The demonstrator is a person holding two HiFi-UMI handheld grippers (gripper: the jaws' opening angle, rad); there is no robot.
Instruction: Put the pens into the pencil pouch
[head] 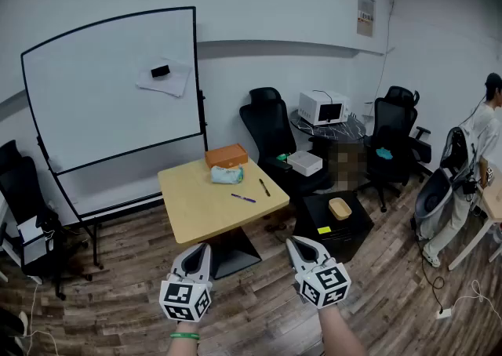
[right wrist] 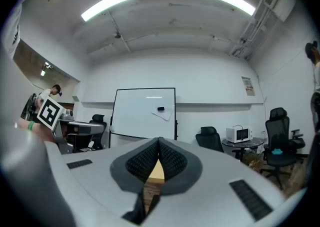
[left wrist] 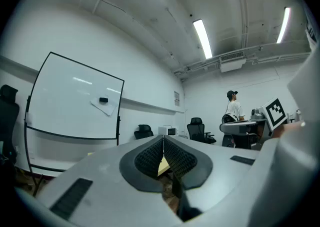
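wood plank floor [head: 259, 311] | whiteboard [head: 102, 111] left | black office chairs [head: 267, 123] | ceiling strip lights [right wrist: 107, 3]

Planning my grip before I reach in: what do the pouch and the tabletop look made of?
Pouch: looks soft, fabric or plastic, pale teal with a rumpled outline; too small to settle. Tabletop: likely wood laminate, smooth and matte, with an even yellowish surface.

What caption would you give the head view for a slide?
Left gripper and right gripper, both shut and empty, face a table bearing a pouch and two pens.
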